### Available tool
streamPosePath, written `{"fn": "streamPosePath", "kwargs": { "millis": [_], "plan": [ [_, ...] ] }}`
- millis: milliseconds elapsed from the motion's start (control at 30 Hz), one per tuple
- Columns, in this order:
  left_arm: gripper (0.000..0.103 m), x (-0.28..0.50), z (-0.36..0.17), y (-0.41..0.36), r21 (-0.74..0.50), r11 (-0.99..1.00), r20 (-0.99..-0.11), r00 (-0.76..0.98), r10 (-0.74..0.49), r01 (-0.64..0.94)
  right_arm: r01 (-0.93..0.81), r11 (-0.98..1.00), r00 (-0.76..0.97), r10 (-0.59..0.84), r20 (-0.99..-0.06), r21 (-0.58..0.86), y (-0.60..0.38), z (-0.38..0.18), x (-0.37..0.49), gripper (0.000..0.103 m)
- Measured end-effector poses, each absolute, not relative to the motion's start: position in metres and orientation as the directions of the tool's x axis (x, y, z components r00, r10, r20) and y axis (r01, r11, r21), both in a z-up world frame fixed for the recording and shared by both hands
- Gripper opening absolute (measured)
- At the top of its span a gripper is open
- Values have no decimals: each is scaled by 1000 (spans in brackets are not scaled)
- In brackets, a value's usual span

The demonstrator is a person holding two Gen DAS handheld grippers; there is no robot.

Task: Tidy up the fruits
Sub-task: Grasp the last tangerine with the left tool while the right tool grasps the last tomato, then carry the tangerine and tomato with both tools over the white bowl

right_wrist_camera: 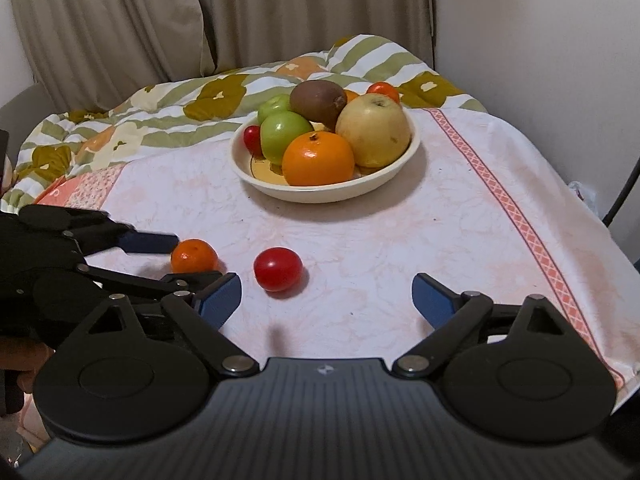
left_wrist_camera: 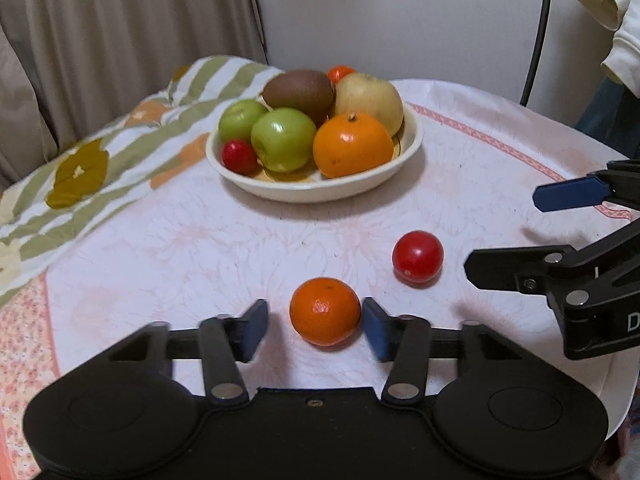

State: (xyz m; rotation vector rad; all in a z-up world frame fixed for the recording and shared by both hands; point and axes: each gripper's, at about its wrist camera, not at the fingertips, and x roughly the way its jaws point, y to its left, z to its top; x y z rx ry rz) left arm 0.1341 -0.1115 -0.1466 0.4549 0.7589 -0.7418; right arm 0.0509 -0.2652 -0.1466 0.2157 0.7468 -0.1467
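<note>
A small mandarin, round, glossy orange, its dimpled end facing up, sits on the table toward the near edge, between the blue pads of the left gripper; the right-hand pad touches its skin, the left-hand one stands clear; beside it lies a red tomato; the right gripper hovers with jaws spread wide, empty; the heaped fruit bowl sits farther back

My left wrist camera looks down along my left gripper, close over the small orange. My right wrist camera sits further right, facing the same way. Both share the fruit bowl at upper centre and the red tomato.
</note>
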Motion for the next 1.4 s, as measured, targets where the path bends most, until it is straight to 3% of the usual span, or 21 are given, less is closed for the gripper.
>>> {"fn": "streamPosePath", "kwargs": {
  "millis": [67,267,433,933,967,1067,1400],
  "plan": [
    [42,136,-147,-110,78,658,-755,475,-452,749,201,969,725,-50,-687,143,-264,-147,56,103],
    [41,137,-147,-107,55,673,-756,471,-454,738,175,975,716,-28,-698,140,-260,-148,70,95],
    [41,135,-146,-103,47,689,-758,475,-447,723,148,979,700,-4,-714,139,-257,-152,80,82],
    [41,129,-138,-90,35,742,-758,502,-417,669,104,987,670,20,-742,120,-250,-161,100,68],
    [41,128,-137,-90,34,744,-757,504,-416,667,101,988,668,22,-744,119,-250,-162,101,66],
    [41,127,-133,-90,33,752,-754,510,-414,659,81,990,655,33,-755,114,-249,-164,103,49],
    [41,117,-111,-93,7,773,-742,522,-421,634,77,991,675,30,-737,111,-255,-141,91,49]
  ]
}}
